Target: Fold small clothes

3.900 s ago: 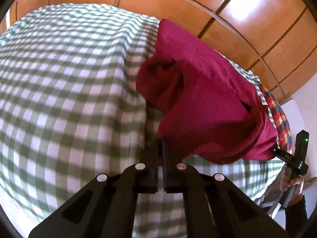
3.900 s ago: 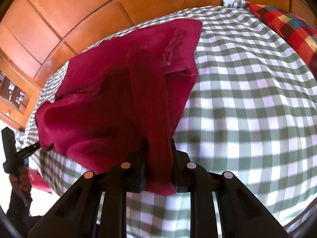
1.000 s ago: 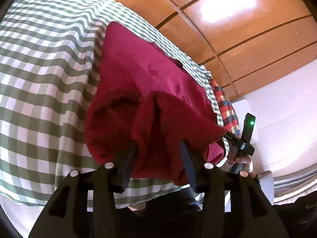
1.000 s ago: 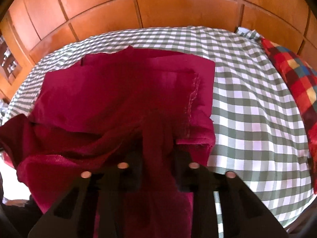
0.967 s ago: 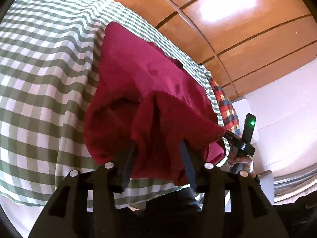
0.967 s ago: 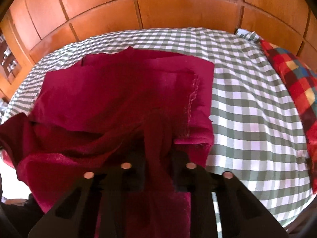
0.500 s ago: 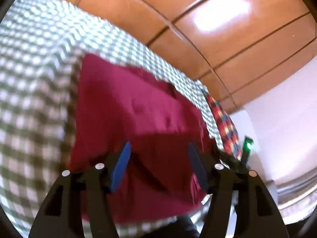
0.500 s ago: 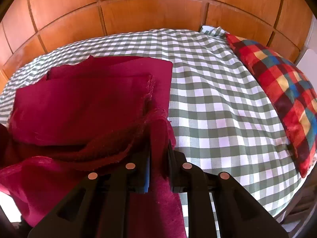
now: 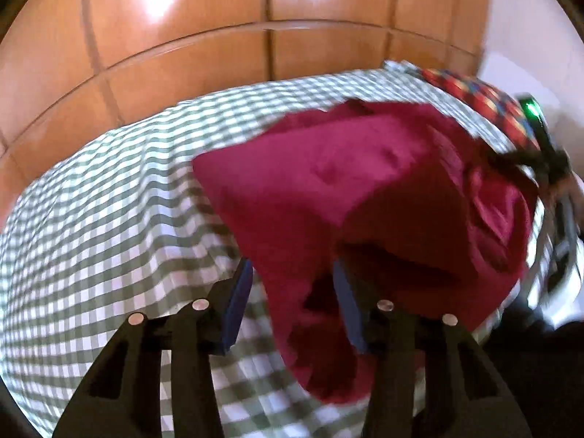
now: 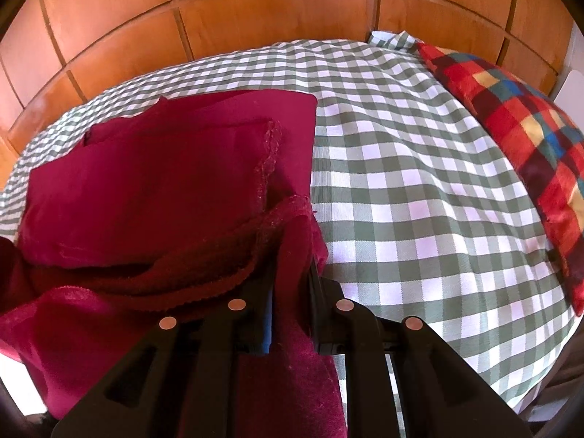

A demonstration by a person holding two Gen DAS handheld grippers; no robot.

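A dark red garment point(image 10: 153, 182) lies partly folded on a green-and-white checked bed point(image 10: 419, 182), its near edge hanging over the bed's side. In the right wrist view my right gripper point(image 10: 292, 284) is shut on a lifted fold at the garment's right near corner. In the left wrist view, which is blurred, the red garment point(image 9: 346, 182) runs down between the blue pads point(image 9: 237, 303) of my left gripper point(image 9: 292, 273). Its jaws are closing, but a gap shows beside the left pad. The right gripper point(image 9: 540, 157) appears there at the cloth's far right edge.
Orange-brown wooden panels point(image 10: 273, 18) rise behind the bed. A red, yellow and blue plaid pillow point(image 10: 529, 138) lies along the bed's right side. Bare checked sheet point(image 9: 109, 219) spreads left of the garment. A white surface point(image 9: 511, 36) shows beyond the pillow.
The left gripper let go of the bunched cloth, spread its jaws, rolled and shifted, and now narrows again around the garment's edge. The right gripper kept its hold and swung slightly right.
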